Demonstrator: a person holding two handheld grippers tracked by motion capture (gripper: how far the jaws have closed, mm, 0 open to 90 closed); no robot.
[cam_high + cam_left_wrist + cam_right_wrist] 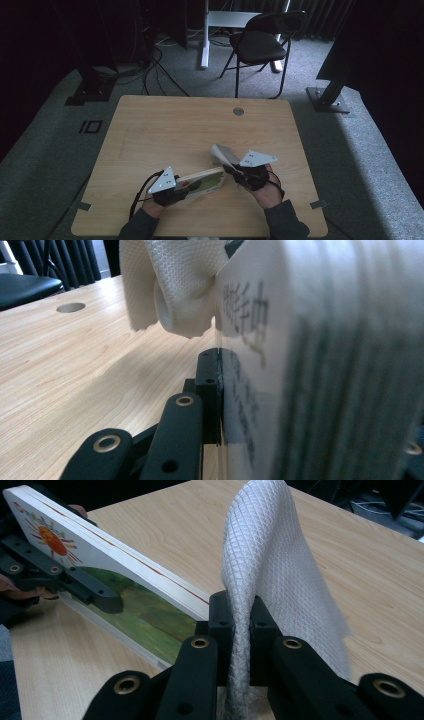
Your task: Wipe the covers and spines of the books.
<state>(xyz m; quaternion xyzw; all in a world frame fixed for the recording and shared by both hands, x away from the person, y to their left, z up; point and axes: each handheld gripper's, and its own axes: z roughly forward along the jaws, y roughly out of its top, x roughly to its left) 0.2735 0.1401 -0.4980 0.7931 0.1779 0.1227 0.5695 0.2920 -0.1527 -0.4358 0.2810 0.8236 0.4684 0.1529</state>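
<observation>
Right gripper [241, 617] pinches tissue [280, 565]; left gripper [172, 192] clamps tissue pack [202, 181].

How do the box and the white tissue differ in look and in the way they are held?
The box is flat, stiff and printed with a sun and a green field; the tissue is soft, plain white and quilted. The box lies nearly level in the left gripper; the tissue stands up and droops from the right gripper. Both are clamped above the table.

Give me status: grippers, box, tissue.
Left gripper shut on tissue box. Right gripper shut on white tissue, pinched upright beside the box end. Table ahead clear.
</observation>
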